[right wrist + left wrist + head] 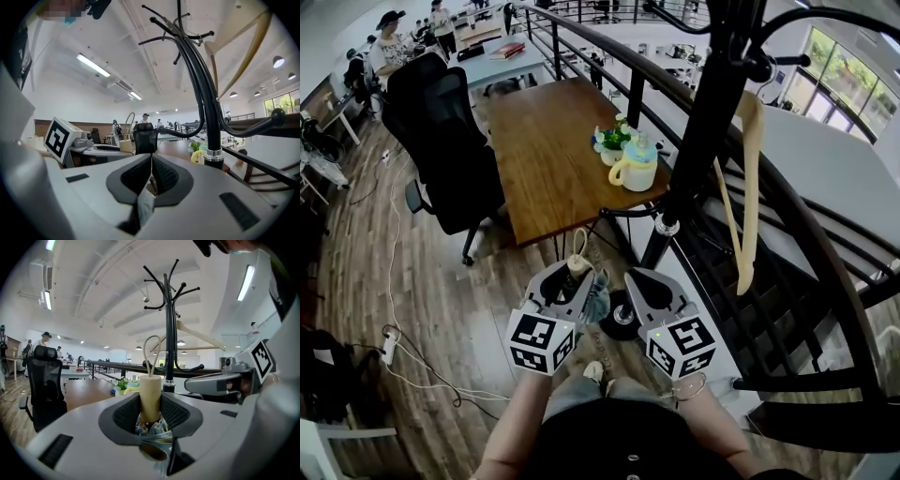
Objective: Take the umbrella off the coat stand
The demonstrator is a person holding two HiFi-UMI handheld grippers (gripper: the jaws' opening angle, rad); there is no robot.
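2 tools, left tool (150, 403) clenched on umbrella (150, 387), right tool (151, 161) closed, seen only in right gripper view.

Head view: looking steeply down from above the left gripper (572, 274) and right gripper (639, 281), both close below.
Left gripper view: facing roughly level along its jaws toward the coat stand (168, 333), near.
Right gripper view: looking along its jaws at the same pole, nearer.
Shared: all three are taking in the coat stand and bench (553, 159).
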